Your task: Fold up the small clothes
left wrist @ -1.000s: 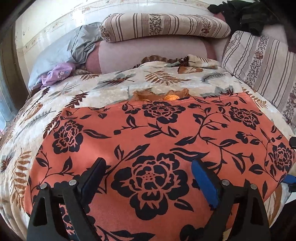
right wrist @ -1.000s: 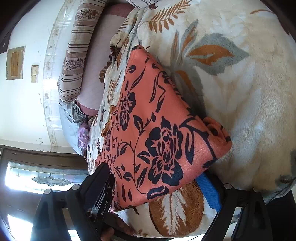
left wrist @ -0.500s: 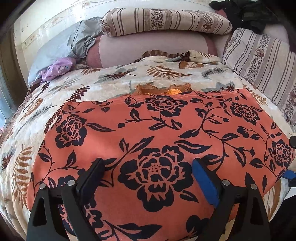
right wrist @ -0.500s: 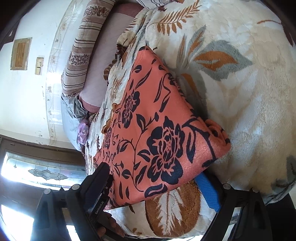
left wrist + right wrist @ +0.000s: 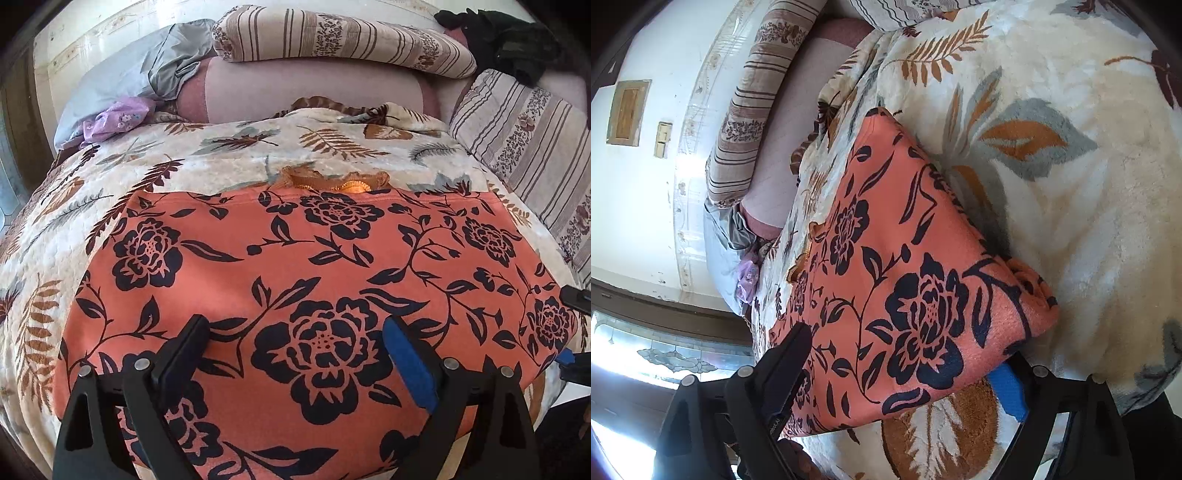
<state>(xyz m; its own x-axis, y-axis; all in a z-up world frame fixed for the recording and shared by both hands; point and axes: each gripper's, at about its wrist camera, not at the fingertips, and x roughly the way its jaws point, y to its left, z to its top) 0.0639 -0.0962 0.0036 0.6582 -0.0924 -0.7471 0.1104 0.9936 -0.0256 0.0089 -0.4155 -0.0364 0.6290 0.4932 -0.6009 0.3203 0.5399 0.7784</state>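
Note:
An orange garment with black flowers point(image 5: 295, 266) lies spread flat on a leaf-patterned blanket point(image 5: 221, 155); it also shows in the right wrist view point(image 5: 905, 280). My left gripper point(image 5: 295, 354) is open, hovering over the garment's near edge. My right gripper point(image 5: 905, 373) is open, its jaws set one on each side of the garment's right corner, one finger point(image 5: 1008, 391) low beside the fabric. The right gripper's tips show at the right edge of the left wrist view point(image 5: 572, 332).
Striped pillows point(image 5: 332, 37) and a pink bolster point(image 5: 314, 88) lie at the bed's head, with another striped pillow point(image 5: 528, 147) at the right. Grey and purple cloth point(image 5: 122, 99) lies back left. Dark clothes point(image 5: 509, 37) lie back right.
The left gripper has moved slightly forward and higher over the garment. The right gripper has edged closer around the garment's corner. Both stay open.

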